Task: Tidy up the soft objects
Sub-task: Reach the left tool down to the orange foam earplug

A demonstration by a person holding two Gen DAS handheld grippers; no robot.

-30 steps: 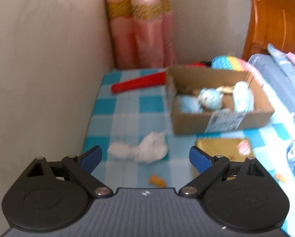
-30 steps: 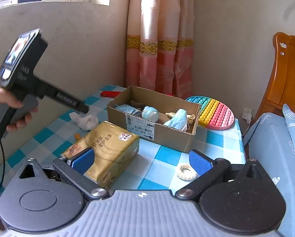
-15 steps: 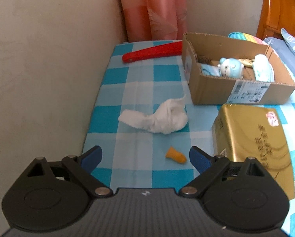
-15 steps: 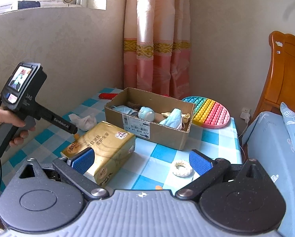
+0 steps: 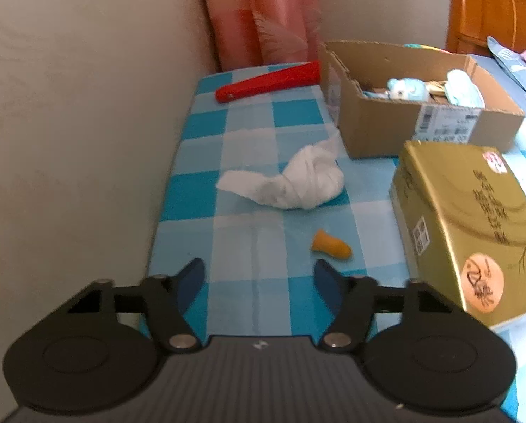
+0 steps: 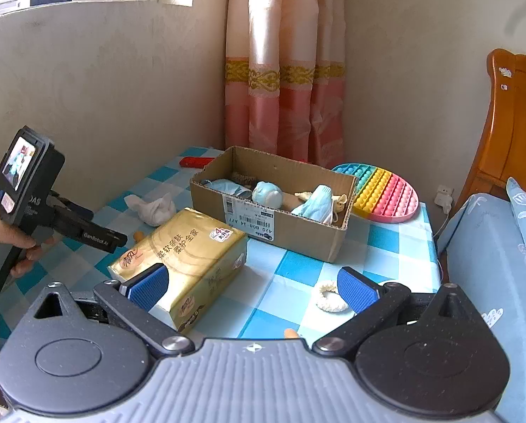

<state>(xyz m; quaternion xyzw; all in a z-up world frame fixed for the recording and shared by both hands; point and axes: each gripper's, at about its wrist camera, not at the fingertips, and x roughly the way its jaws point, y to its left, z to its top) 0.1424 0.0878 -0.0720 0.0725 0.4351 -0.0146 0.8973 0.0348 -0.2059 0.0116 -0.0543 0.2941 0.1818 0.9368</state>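
Observation:
A crumpled white tissue (image 5: 291,183) lies on the checked tablecloth (image 5: 249,292), with a small orange earplug (image 5: 331,248) nearer to me. My left gripper (image 5: 258,278) hovers low over the cloth just short of the earplug, which lies slightly right. Its jaws are closing and nothing is between them. The right wrist view shows a hand holding that left gripper (image 6: 116,241) beside the gold tissue pack (image 6: 185,250). My right gripper (image 6: 252,285) stands open and empty over the table's near side. The cardboard box (image 6: 291,229) holds several soft toys.
A red flat object (image 5: 266,81) lies at the far end by the curtain. A rainbow pop-it mat (image 6: 386,194) sits behind the box. A white scrunchie (image 6: 330,298) and another orange earplug (image 6: 290,333) lie near my right gripper. A wall borders the left, a bed (image 6: 492,264) the right.
My left gripper has sunk and come closer to the cloth and earplug, and its jaws have narrowed. The right gripper has stayed put.

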